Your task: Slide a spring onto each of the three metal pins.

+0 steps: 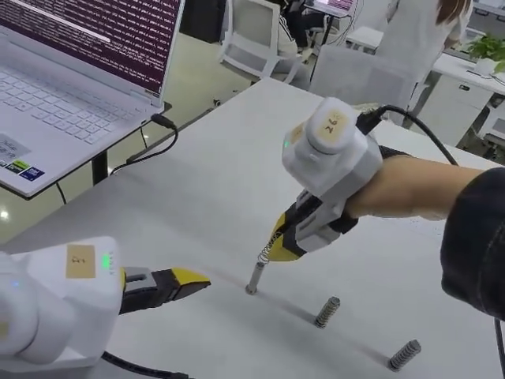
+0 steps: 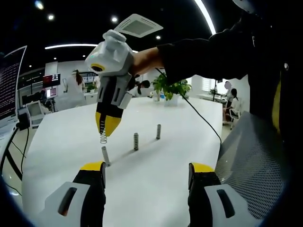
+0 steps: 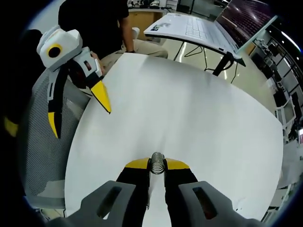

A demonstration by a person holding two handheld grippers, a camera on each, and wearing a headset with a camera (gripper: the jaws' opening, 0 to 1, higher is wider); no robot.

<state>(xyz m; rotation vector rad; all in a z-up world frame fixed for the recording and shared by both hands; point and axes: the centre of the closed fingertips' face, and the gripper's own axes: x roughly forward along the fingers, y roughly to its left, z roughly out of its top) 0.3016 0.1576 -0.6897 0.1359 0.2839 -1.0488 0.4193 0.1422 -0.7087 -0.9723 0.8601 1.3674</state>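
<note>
Sighting end-on in right gripper view, we see right gripper (image 3: 157, 166) pinching the spring (image 3: 157, 161); head view adds bare pin (image 1: 254, 278) below; left gripper (image 2: 147, 168) gapes empty.

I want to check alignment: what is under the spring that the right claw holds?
A bare metal pin stands on the white table just below the spring. The spring's upper end is hidden inside the right claw.
</note>
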